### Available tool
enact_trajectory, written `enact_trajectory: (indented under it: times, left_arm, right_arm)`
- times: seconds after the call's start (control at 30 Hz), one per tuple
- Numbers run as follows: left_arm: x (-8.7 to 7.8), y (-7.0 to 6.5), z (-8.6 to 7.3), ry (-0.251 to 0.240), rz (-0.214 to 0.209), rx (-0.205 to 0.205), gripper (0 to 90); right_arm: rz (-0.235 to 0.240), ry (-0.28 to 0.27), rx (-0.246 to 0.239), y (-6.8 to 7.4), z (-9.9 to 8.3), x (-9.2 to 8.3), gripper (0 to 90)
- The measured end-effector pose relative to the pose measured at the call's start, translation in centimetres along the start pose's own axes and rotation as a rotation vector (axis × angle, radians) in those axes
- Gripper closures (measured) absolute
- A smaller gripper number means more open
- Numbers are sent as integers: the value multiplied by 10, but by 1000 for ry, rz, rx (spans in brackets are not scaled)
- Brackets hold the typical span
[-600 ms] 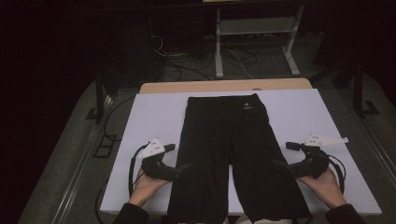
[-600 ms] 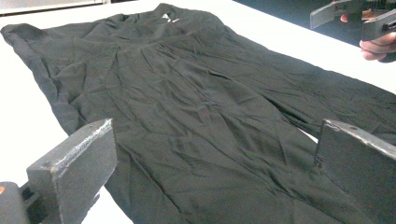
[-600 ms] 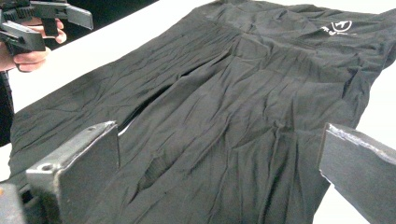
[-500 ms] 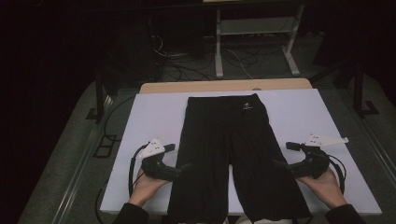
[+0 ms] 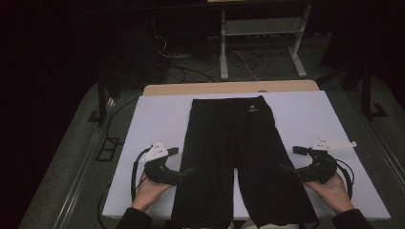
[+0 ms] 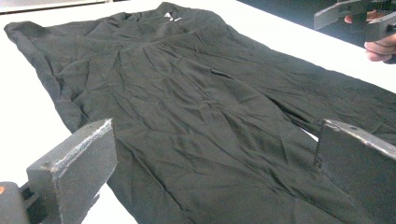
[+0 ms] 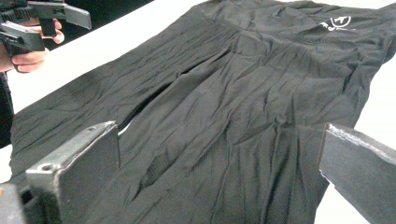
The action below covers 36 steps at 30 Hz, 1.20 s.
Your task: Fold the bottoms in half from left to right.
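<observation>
White and flat, the surface [image 5: 157, 114] carries a pair of black fabric trousers [image 5: 239, 157] spread lengthwise down its middle, waistband at the far end, legs toward the person. At the outer edge of each leg sits a hand-held gripper: left hand-held gripper [image 5: 188, 172] and right hand-held gripper [image 5: 284, 169], both with jaws spread wide, holding nothing.
</observation>
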<state>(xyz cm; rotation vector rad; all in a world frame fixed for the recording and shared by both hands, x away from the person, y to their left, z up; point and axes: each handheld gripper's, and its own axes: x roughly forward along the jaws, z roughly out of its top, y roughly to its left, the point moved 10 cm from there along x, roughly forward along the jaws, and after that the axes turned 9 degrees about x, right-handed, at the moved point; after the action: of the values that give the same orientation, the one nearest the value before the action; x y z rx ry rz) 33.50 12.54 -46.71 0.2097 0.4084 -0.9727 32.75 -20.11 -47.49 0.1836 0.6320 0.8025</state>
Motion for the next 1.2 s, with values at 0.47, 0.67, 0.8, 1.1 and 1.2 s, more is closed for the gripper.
enact_trajectory:
  times: [0.47,0.67,0.8,1.1,1.2]
  left_arm:
    - [-5,-2,0,-15,10,-16,0]
    - [-6,-2,-1,-15,16,-21,0]
    - [-5,-2,-1,-16,16,-22,0]
    - [-6,-2,-1,-18,18,-22,0]
    - [-6,-2,-1,-18,16,-24,0]
  right_arm:
    - [-28,22,-24,7,10,2,0]
    - [-19,22,-44,15,25,4,0]
    - [-19,35,-58,18,34,5,0]
    - [-27,53,-77,16,51,12,0]
    - [-27,59,-76,14,53,14,0]
